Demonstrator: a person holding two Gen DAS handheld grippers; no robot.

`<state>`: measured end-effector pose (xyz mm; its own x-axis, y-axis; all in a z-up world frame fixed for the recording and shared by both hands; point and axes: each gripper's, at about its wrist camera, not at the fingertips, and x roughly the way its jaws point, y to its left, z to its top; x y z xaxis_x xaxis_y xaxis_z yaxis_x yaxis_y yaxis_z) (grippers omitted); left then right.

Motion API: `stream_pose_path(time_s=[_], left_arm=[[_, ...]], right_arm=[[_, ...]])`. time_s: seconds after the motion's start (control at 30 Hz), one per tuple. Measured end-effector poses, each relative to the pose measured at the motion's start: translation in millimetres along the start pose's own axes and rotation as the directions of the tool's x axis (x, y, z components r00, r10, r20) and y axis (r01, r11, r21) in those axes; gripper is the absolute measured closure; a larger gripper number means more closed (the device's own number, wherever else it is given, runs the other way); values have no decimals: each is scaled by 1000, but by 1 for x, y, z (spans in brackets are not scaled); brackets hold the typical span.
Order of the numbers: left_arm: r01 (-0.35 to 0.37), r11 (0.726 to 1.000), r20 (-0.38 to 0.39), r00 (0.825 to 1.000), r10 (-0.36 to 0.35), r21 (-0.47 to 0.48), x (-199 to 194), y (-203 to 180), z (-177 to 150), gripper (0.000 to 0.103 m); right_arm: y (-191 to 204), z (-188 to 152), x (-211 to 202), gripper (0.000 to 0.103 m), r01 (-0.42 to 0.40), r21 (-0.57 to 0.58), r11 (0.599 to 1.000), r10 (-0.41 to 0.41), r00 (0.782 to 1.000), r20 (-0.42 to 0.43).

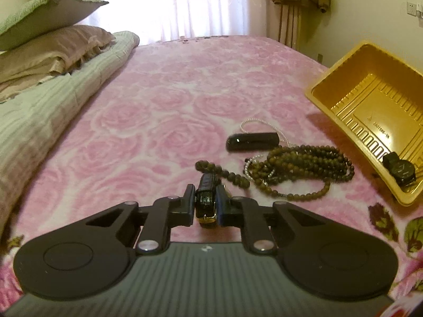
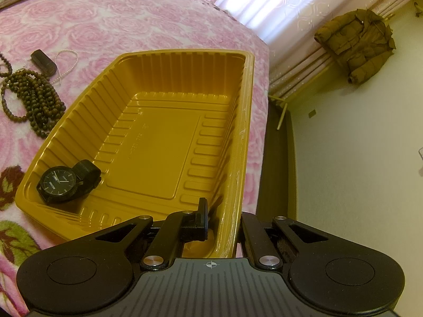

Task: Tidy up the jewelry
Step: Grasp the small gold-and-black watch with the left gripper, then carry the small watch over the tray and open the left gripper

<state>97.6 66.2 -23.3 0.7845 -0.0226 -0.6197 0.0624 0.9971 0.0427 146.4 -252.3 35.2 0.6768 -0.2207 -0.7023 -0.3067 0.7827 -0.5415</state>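
Strap [image 1: 206, 198] of black leather, gilt buckle at its near end, pinched between the pads of the left tongs [image 1: 205, 203] just above the bedspread [image 1: 164, 121]. Ahead and to the right, brown beads [image 1: 298, 169], a pearl strand [image 1: 260, 124] and a dark case [image 1: 252, 141]. Further right, tray [image 2: 238, 142] tilted up, rim clamped in the right tongs [image 2: 222, 218], black watch [image 2: 59, 185] already lying in its low near corner. Risks, as judged: narrow grip slipping in transit, dropped strap snagging the beads; tilted tray letting the watch slide, or slipping free of the rim clamp.
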Motion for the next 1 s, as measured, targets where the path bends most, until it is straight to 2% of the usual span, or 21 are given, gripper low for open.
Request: stream_pose_path(time_s=[0.4,0.6,0.8,1.0], left_arm=[[46,999,38,998,-47,26,-23,-8,15,89],[115,991,60,991,-120,68,-27,-31,27,89],[233,965,81,967,-243,118,-19,-75,50,89],[349,923,101,925,-367,164,-10,-126,75,89]], right_arm=[[0,0,1,97,0,0,1000,0,1000,1],[0,0,1,97,0,1,1000,0,1000,1],[0,0,1,97,-1,2,1000,1,1000,0],[1,0,1,97,-4,3,1000,4,1000,0]])
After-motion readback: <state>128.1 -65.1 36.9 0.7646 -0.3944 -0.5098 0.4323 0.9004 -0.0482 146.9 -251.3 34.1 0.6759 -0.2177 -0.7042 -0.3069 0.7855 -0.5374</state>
